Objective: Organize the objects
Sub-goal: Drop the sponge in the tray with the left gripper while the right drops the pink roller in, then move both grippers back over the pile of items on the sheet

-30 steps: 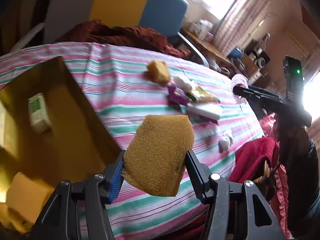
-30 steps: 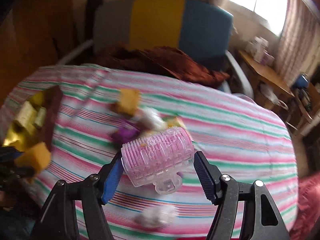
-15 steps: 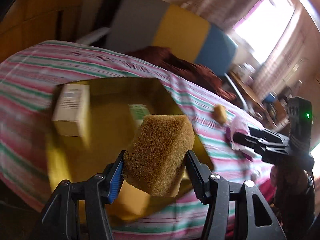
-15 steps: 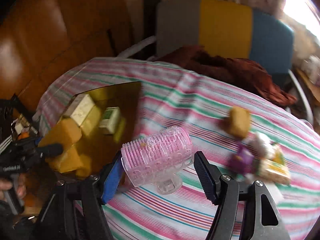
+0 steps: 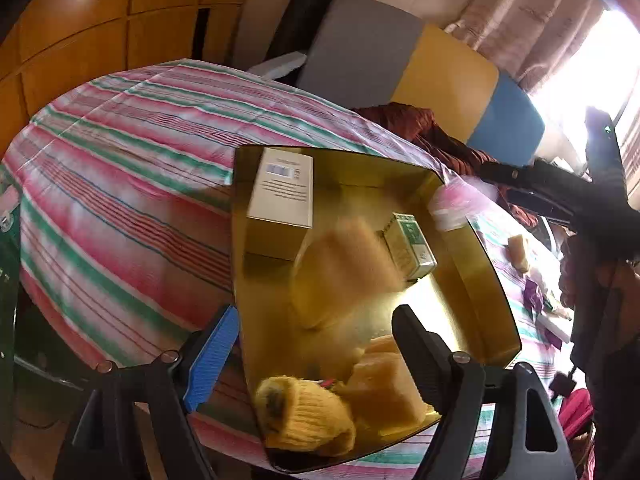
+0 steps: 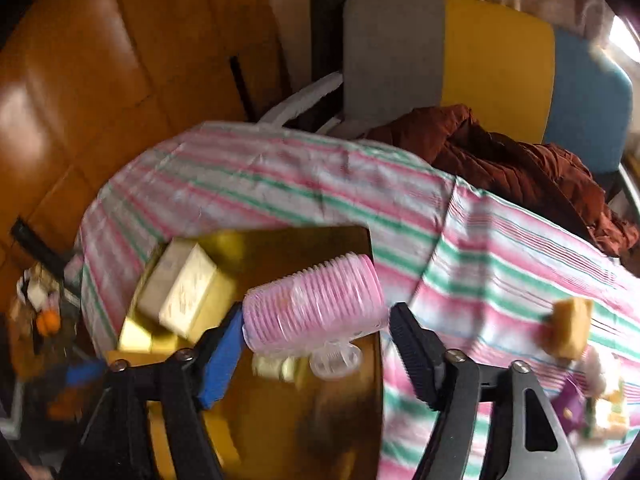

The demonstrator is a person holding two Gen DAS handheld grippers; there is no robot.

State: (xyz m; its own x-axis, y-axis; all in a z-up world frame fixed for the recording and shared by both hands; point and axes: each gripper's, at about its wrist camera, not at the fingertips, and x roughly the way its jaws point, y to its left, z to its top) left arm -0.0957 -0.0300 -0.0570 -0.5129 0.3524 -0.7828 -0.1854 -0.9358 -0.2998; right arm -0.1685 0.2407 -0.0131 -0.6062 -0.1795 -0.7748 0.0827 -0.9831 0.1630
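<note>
My left gripper (image 5: 316,344) is open over the gold tray (image 5: 472,248). The brown sponge (image 5: 344,268) is blurred, loose inside the tray beyond the fingers. The tray also holds a white box (image 5: 280,190), a small green box (image 5: 410,246), a yellow knit hat (image 5: 304,416) and yellow sponges (image 5: 384,384). My right gripper (image 6: 316,344) has spread jaws over the tray's edge (image 6: 372,248). The pink hair roller (image 6: 316,300) sits against the left blue pad, clear of the right finger. The roller also shows in the left wrist view (image 5: 452,200).
The table has a pink, green and white striped cloth (image 5: 120,184). A loose sponge (image 6: 570,332) and small purple and white items (image 6: 576,404) lie at the right. A grey, yellow and blue chair (image 6: 480,64) with a brown garment (image 6: 500,164) stands behind.
My left gripper has opened and let go of the brown sponge, which has dropped into the tray. My right gripper moved left over the tray and its jaws widened around the pink roller.
</note>
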